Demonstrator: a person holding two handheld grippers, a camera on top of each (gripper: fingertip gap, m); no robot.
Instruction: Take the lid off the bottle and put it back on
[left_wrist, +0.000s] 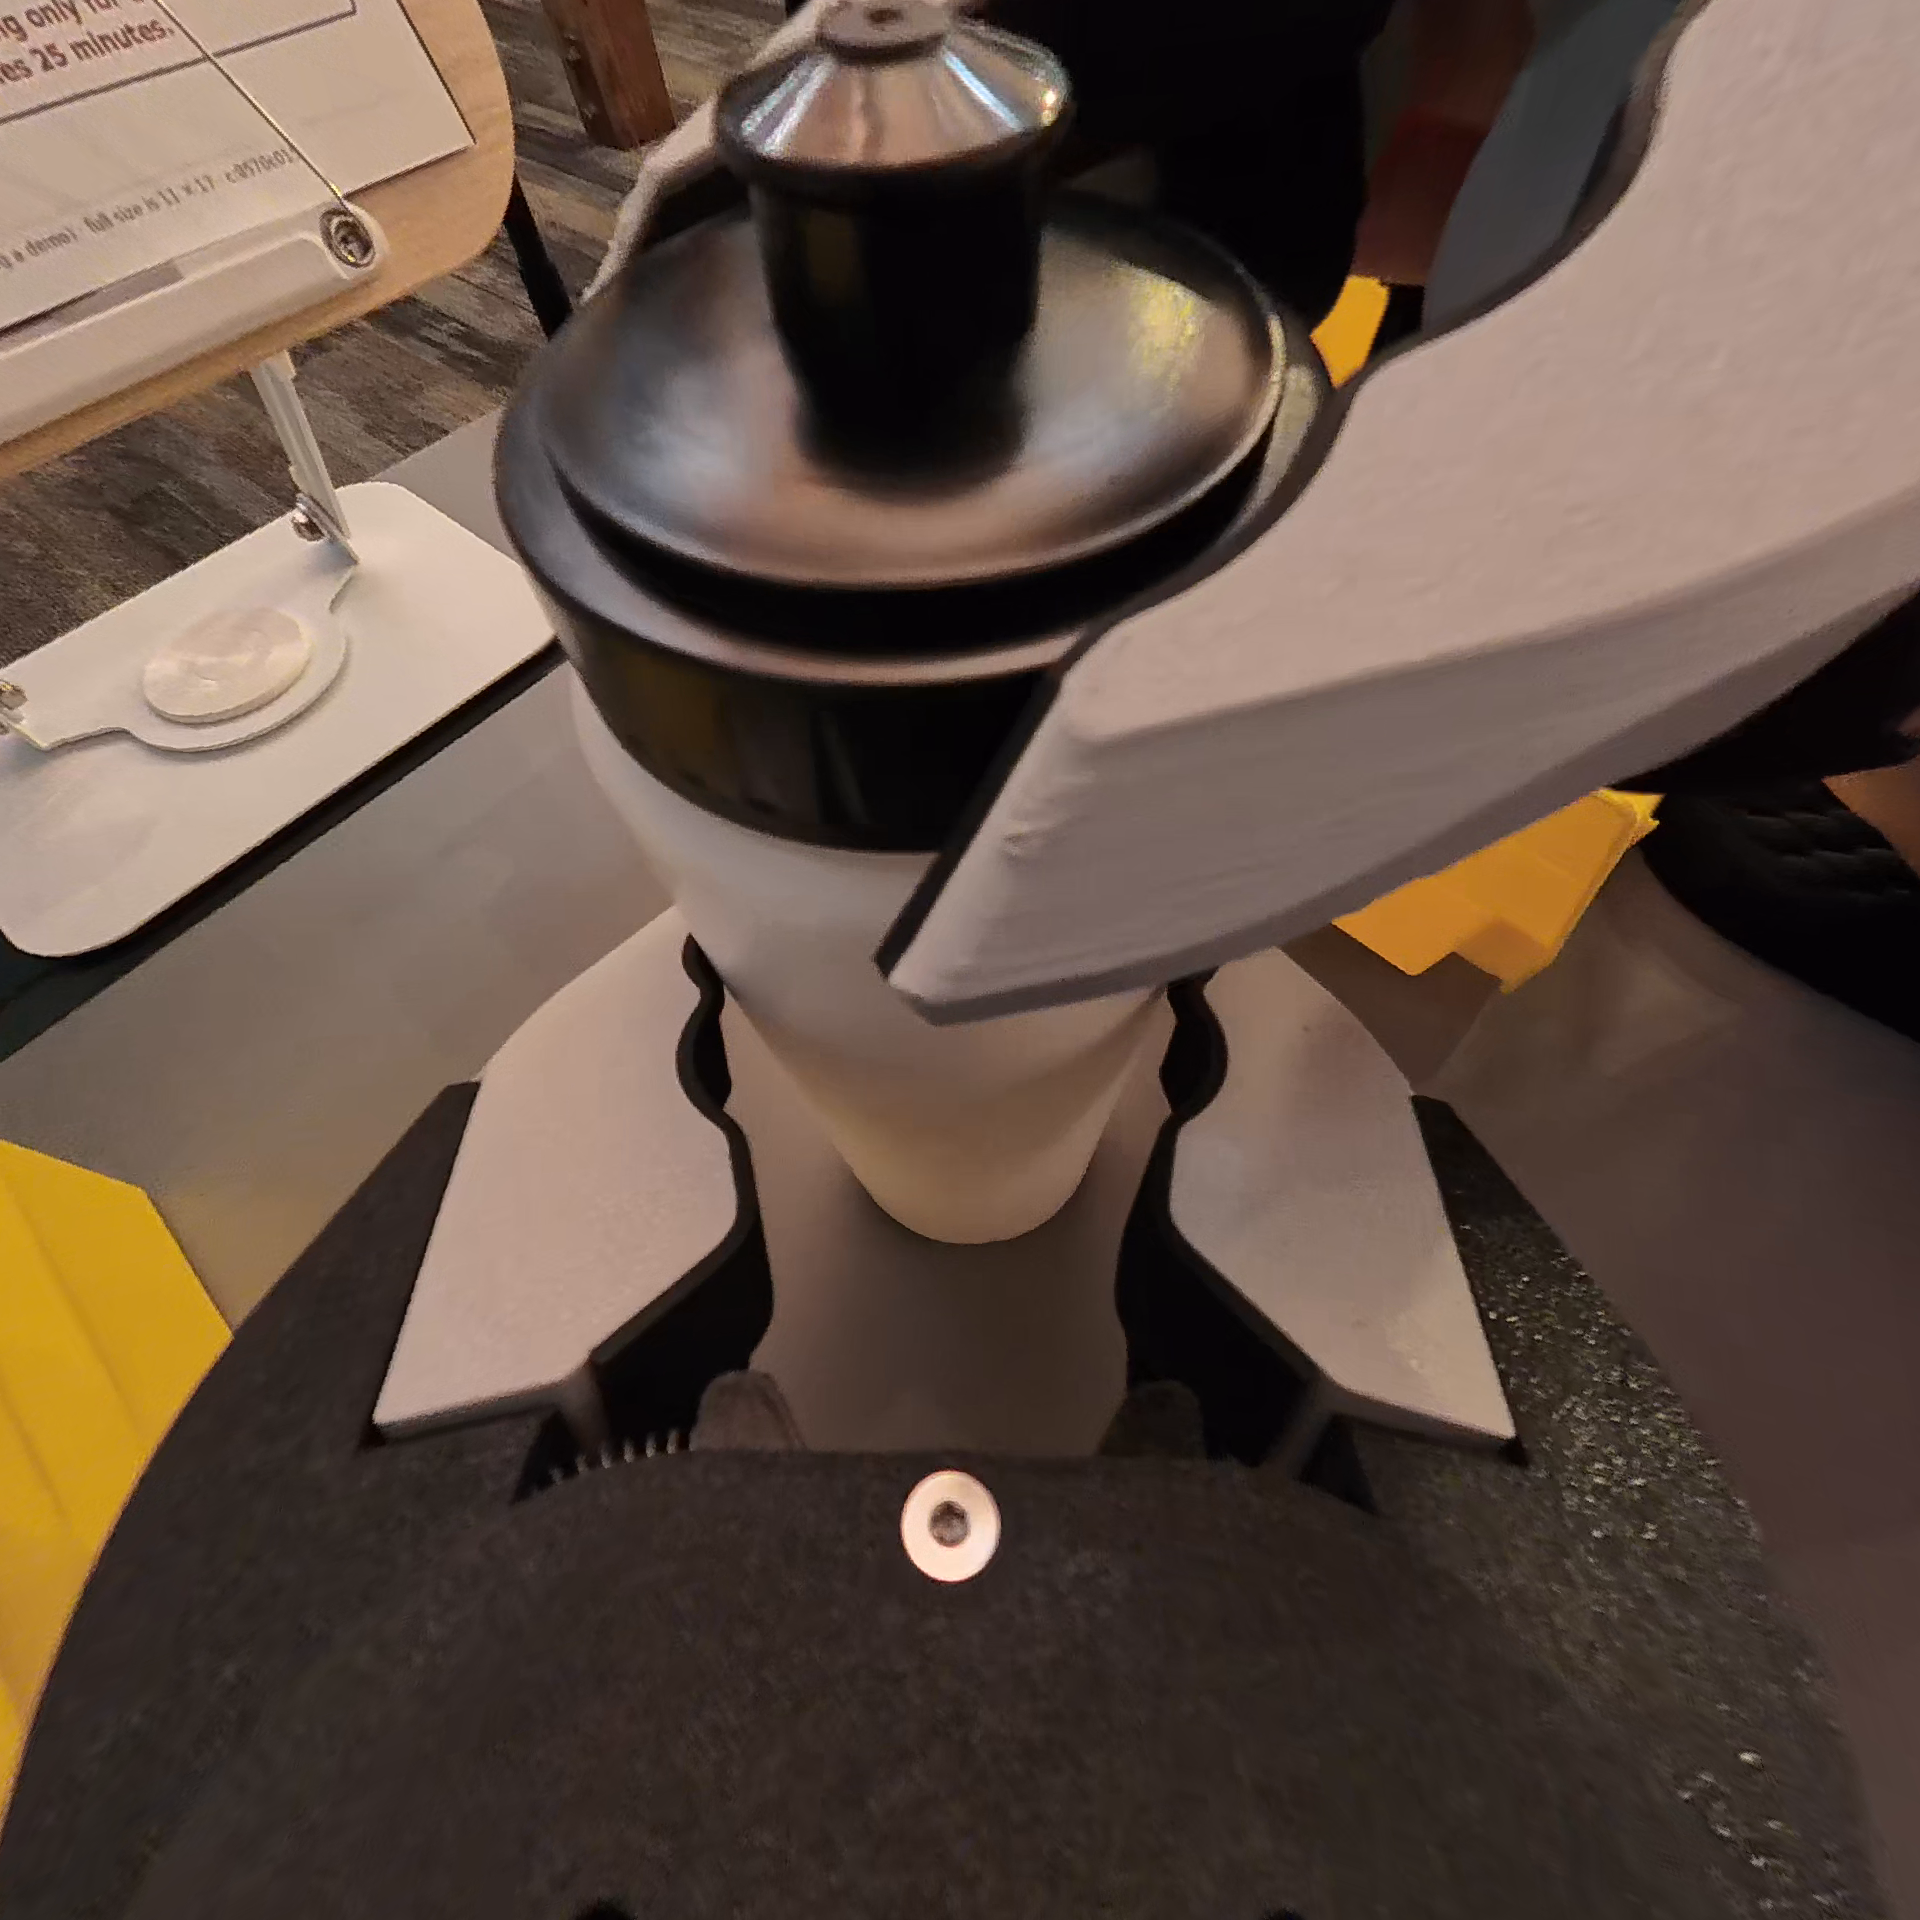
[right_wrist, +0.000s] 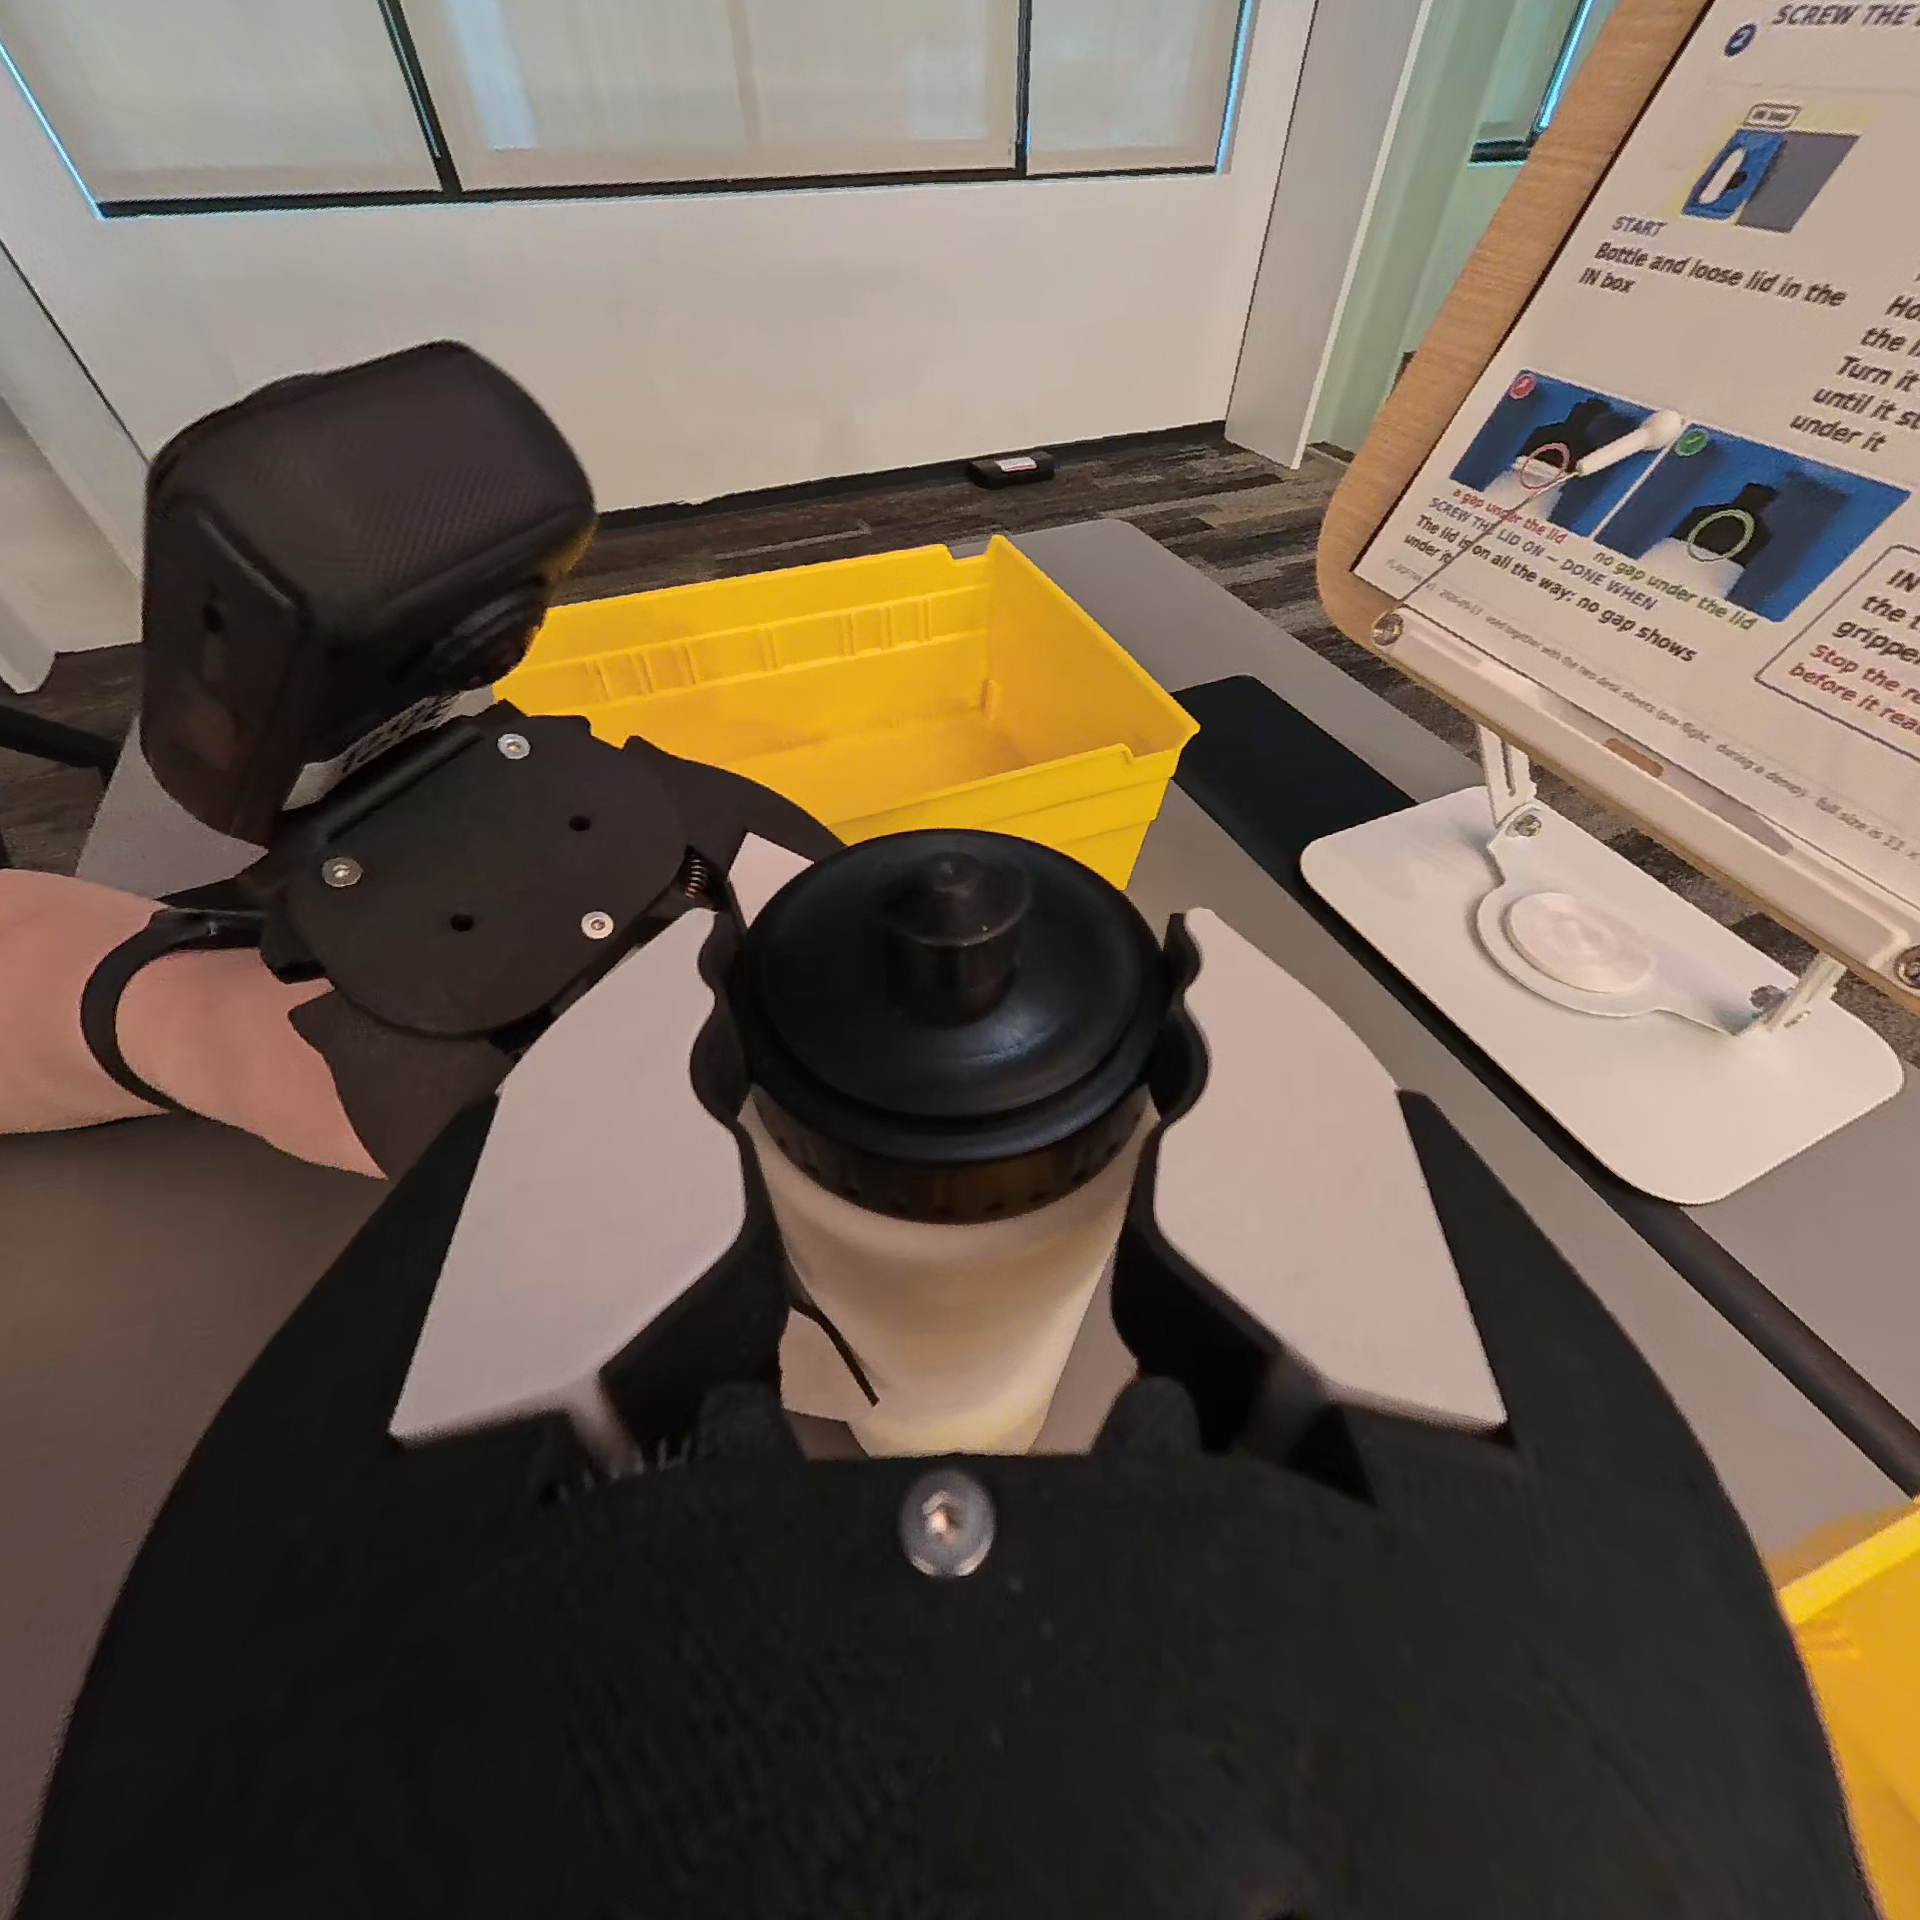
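A white bottle (left_wrist: 831, 935) stands upright on the grey table with a black spouted lid (left_wrist: 904, 468) on its neck. My left gripper (left_wrist: 945, 1039) is shut on the bottle's white body, one finger on each side. A pale finger (left_wrist: 1351, 623) of the right gripper reaches in from the upper right and lies against the lid's rim. In the right wrist view my right gripper (right_wrist: 945, 997) is shut on the lid (right_wrist: 935, 1039), above the bottle (right_wrist: 935, 1299). The left gripper's black body (right_wrist: 468, 883), held by a hand, comes in from the left.
An empty yellow bin (right_wrist: 883, 675) stands behind the bottle. Another yellow bin edge (right_wrist: 1849, 1662) shows at the lower right. An instruction board (right_wrist: 1662, 416) on a white stand (right_wrist: 1610, 1039) stands to the right. The grey table (right_wrist: 208, 1299) ends at a dark edge near the stand.
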